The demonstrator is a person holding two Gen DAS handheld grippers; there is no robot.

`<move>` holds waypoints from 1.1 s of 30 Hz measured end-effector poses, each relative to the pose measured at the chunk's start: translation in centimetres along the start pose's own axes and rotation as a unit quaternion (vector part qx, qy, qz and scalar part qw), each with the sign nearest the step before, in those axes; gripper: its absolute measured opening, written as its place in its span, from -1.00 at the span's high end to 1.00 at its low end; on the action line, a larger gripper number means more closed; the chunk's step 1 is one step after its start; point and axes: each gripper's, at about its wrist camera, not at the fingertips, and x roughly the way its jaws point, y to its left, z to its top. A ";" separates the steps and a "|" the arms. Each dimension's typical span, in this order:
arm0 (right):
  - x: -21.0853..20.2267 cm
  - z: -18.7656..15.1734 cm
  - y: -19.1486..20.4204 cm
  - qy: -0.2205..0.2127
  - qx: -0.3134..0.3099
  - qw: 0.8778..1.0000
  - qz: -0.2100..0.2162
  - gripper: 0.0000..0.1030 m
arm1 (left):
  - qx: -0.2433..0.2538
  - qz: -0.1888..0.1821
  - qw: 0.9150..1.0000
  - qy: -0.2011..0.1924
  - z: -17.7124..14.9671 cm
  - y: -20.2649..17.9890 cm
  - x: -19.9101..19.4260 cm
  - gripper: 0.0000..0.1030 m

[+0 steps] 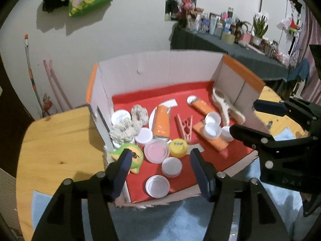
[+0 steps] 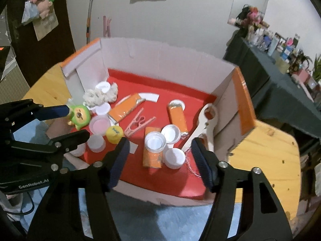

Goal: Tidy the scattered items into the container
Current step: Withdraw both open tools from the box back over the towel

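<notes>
Both grippers hang over the near edge of a cardboard box point(image 1: 154, 68), pointing down into it. Left gripper point(image 1: 159, 166): jaws spread, nothing between them. Right gripper point(image 2: 159, 156): jaws spread wide, also holding nothing.

Inside, on the red floor of the box, the collected items lie in a loose heap. A green and yellow toy point(image 1: 128, 156) sits in the near left corner, just beside the left gripper's left finger. Near it are a pink-lined lid point(image 1: 156, 152), a yellow cap point(image 1: 178, 147) and several white caps point(image 1: 171, 166). Further in lie a fluffy white scrunchie point(image 1: 128, 128), three orange tubes point(image 1: 161, 123), a pink clothes peg point(image 1: 185, 125) and a cream opener point(image 2: 202, 126) leaning toward the right wall.

Judging by the empty jaws above a full box, the step in hand looks like a release just finished; the task seems near its end. No scattered item shows on the wooden table point(image 1: 56, 136) or on the blue cloth point(image 1: 160, 221) in front of the box, so the next move calls for pulling back and checking for anything left outside the views.

In the way: the box's torn near wall sits close under both grippers, and the two grippers stand near each other. Behind, a dark shelf point(image 2: 280, 80) crowded with bottles stands well apart.
</notes>
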 end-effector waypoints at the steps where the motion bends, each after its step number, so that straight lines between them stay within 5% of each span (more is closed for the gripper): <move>1: -0.4 0.0 0.1 -0.005 0.000 1.000 -0.003 -0.35 | 0.000 0.003 1.000 -0.008 0.0 -0.1 -0.7 -0.34; 18: -8.2 -4.6 2.9 -0.072 0.000 0.997 -0.026 -0.52 | -0.032 0.029 0.997 -0.059 -4.0 -1.2 -6.5 -0.68; 33: -8.3 -11.4 3.0 -0.054 0.051 0.997 -0.002 -0.53 | -0.037 0.045 0.995 -0.076 -9.7 -3.3 -7.9 -0.88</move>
